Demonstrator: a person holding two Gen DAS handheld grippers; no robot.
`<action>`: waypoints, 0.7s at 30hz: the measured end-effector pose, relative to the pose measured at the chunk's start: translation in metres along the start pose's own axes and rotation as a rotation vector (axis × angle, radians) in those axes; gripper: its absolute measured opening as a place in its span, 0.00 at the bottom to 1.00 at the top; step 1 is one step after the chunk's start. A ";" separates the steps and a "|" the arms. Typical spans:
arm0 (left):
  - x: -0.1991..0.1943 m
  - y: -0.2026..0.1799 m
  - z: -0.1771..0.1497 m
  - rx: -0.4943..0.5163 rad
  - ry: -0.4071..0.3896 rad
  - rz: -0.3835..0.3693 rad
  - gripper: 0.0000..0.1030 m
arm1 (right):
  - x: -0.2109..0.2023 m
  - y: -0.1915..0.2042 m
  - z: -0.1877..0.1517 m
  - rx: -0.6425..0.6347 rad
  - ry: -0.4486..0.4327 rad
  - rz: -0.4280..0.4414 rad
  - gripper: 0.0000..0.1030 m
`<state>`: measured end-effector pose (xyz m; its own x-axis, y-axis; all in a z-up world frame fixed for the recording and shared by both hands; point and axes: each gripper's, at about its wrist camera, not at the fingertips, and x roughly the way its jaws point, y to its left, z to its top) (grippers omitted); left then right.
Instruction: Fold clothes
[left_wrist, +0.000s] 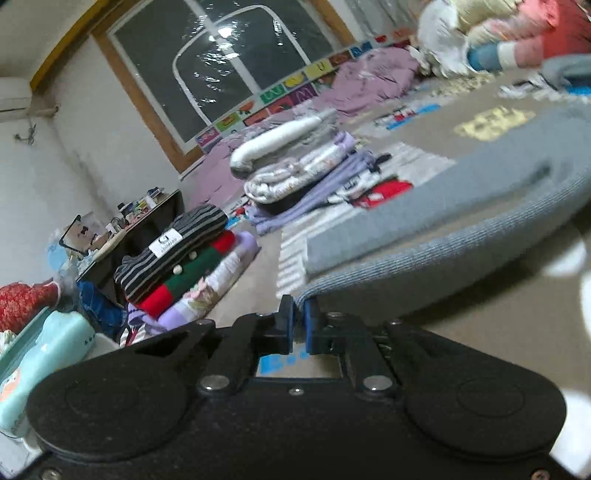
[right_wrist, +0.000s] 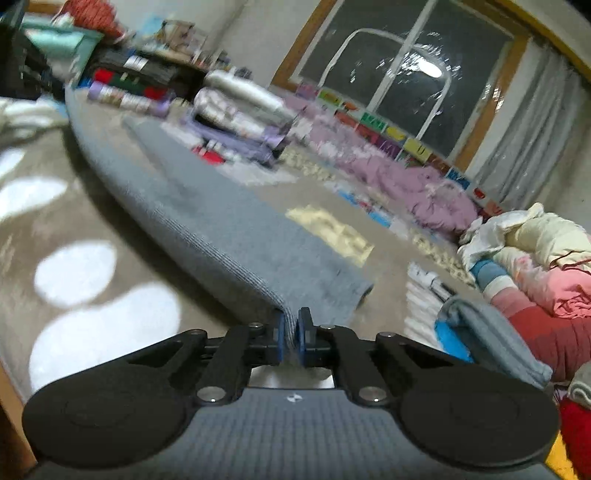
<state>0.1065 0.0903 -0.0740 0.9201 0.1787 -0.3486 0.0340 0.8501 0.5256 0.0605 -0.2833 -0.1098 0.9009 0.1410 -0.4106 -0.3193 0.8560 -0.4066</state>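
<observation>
The grey knit (left_wrist: 424, 229) lies stretched across the beige bedspread (left_wrist: 480, 332), one edge pinched tight in the left gripper (left_wrist: 299, 314) and another clamped in the right gripper (right_wrist: 291, 325); its far end blurs out of frame. Beyond it sit two folded stacks, the striped one (left_wrist: 177, 258) and the lilac one (left_wrist: 291, 173). An unfolded heap (right_wrist: 528, 258) is cut off on the right.

- Large wood-framed window (left_wrist: 236, 70), dark outside, glass reflecting a ceiling light.
- White walls; air conditioner (left_wrist: 14, 103) mounted high on the left.
- Grey curtain (right_wrist: 532, 122) hanging right of the window.
- Cluttered dark desk (left_wrist: 140, 225) against the wall.
- Bright picture cards (left_wrist: 280, 96) lining the sill.
</observation>
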 end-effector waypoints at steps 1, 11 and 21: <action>0.004 0.001 0.006 -0.006 -0.004 0.003 0.05 | 0.002 -0.004 0.004 0.016 -0.014 -0.008 0.06; 0.066 0.014 0.050 -0.060 0.029 -0.035 0.05 | 0.051 -0.045 0.029 0.153 -0.082 -0.048 0.06; 0.120 0.009 0.066 -0.083 0.111 -0.088 0.04 | 0.103 -0.056 0.030 0.170 -0.058 -0.050 0.06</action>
<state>0.2429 0.0872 -0.0597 0.8662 0.1509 -0.4764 0.0765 0.9020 0.4249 0.1797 -0.3022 -0.1048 0.9313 0.1207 -0.3436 -0.2240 0.9337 -0.2792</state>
